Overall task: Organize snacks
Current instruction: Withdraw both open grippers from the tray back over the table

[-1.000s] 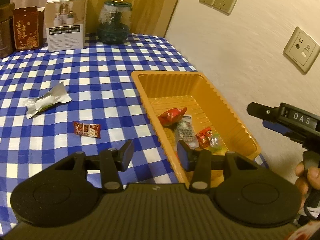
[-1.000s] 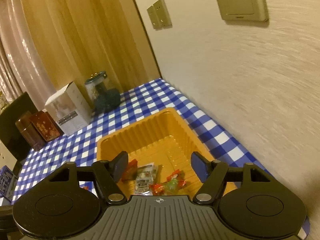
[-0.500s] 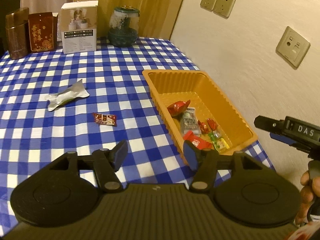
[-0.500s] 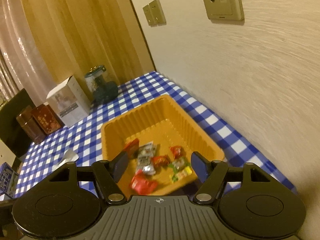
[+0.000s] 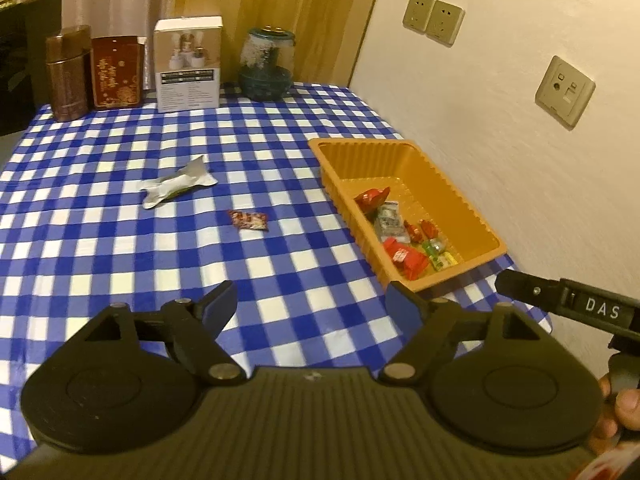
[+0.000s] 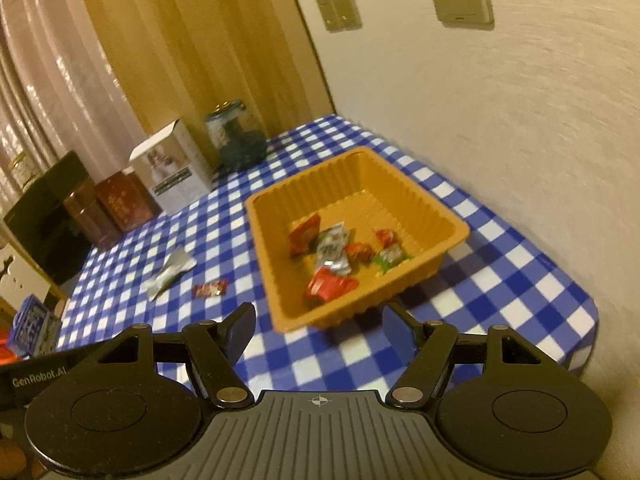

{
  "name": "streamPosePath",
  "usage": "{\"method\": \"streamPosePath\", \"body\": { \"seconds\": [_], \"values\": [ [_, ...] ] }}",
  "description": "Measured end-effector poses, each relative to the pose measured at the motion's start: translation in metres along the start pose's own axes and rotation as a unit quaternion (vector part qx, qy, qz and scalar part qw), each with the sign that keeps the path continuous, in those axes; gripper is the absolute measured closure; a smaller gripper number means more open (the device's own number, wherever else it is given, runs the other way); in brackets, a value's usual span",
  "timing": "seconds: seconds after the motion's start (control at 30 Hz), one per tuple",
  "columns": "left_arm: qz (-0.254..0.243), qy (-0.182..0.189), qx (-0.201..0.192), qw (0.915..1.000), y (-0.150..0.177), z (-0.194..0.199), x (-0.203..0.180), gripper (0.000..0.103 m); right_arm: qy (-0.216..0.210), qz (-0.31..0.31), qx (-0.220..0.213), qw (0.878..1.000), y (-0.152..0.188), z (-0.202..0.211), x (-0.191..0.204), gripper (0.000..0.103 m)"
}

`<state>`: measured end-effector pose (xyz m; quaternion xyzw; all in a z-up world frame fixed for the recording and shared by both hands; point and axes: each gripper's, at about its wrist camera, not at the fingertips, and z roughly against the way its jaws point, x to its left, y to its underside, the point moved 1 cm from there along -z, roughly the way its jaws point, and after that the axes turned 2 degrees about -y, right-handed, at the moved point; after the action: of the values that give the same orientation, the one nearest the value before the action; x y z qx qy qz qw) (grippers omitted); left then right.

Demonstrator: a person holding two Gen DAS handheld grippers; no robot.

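Two grippers hang over the checked tablecloth (image 5: 120,248). Our left gripper (image 5: 312,304) has just been spreading its jaws and now gapes wide, nothing between them. Our right gripper (image 6: 316,326) stands well apart too, holding nothing. At two o'clock from the left one sits the orange tray (image 5: 468,208) by the wall, with several wrapped snacks inside. Toward eleven o'clock a red candy (image 5: 248,220) lies loose on the cloth, and beyond it a silver wrapper (image 5: 176,186).

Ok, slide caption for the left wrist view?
Open left gripper above checked tablecloth; two snacks outside orange tray.
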<state>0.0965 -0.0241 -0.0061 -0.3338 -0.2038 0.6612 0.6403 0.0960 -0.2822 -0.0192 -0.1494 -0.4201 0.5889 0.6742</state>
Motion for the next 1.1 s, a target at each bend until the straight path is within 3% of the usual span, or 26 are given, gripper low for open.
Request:
{"method": "streamPosePath", "body": {
  "seconds": [0.4, 1.1],
  "values": [
    [0.015, -0.034, -0.007, 0.9993, 0.014, 0.029, 0.045, 0.017, -0.018, 0.03, 0.021, 0.999, 0.027, 0.005, 0.033, 0.033],
    [0.023, -0.053, -0.017, 0.9982, 0.004, 0.034, 0.075, 0.015, -0.039, 0.065, 0.028, 0.997, 0.026, -0.013, 0.066, 0.033]
  ]
}}
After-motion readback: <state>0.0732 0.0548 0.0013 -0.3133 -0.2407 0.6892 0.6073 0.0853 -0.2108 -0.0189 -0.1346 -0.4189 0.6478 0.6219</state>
